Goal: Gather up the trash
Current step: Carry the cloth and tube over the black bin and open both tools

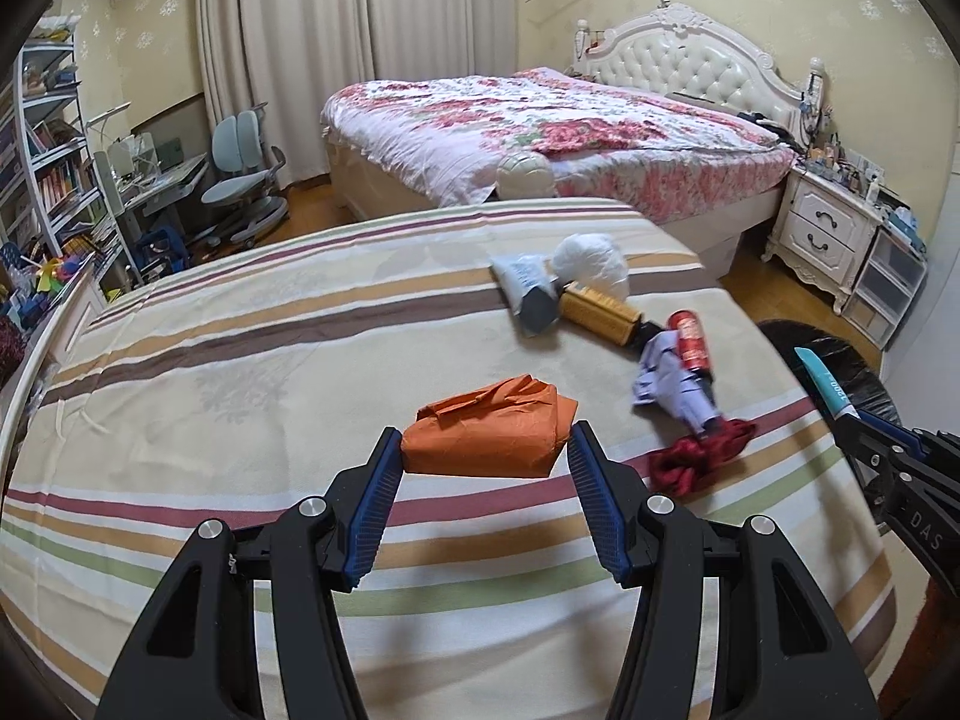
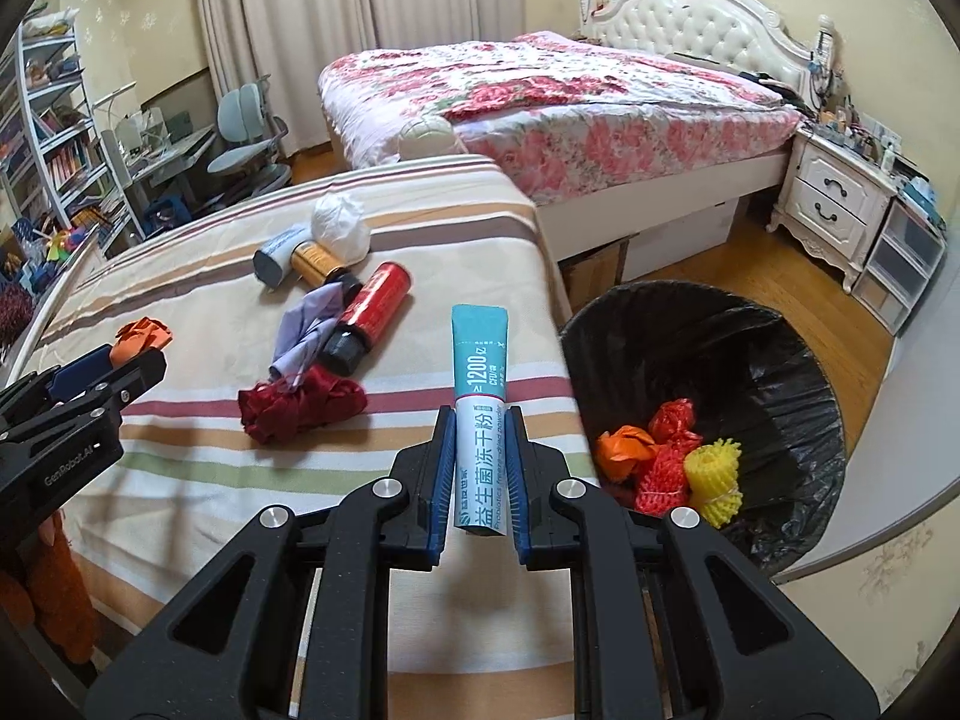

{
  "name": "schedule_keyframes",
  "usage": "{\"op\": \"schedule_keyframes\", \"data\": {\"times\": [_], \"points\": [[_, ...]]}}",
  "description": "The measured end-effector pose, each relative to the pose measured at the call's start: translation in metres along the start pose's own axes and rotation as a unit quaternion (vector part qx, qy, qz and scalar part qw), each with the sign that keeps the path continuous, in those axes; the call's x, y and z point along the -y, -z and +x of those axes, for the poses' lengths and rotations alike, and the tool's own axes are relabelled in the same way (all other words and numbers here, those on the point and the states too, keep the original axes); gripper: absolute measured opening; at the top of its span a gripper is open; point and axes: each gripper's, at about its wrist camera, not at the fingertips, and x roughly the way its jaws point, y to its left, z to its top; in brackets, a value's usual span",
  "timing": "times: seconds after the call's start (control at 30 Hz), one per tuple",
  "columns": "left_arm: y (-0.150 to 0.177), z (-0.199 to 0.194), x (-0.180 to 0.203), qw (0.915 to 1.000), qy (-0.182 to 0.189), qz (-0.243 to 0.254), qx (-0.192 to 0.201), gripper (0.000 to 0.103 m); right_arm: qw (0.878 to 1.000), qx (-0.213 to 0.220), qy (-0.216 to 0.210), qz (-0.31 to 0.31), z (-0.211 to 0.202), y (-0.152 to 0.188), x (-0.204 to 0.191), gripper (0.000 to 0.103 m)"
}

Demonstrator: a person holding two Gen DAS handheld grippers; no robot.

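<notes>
The striped bed fills the frame's left; the black-lined bin sits lower right. Your left gripper clamps the orange packet, centre frame. Your right gripper, nearly closed, pinches the teal sachet upright, centre frame, beside the bin.

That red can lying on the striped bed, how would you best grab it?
Grip the red can across its round body, mid-length, coming from above with the fingers on its two long sides. It lies flat, its black cap end against the purple wrapper.
</notes>
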Motion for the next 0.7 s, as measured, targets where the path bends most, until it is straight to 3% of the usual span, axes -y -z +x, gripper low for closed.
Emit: {"op": "schedule_keyframes", "data": {"times": [0.7], "points": [[-0.016, 0.011, 0.138, 0.9945, 0.072, 0.075, 0.011, 0.056, 0.995, 0.027, 0.064, 0.065, -0.004, -0.004, 0.097, 0.016]]}}
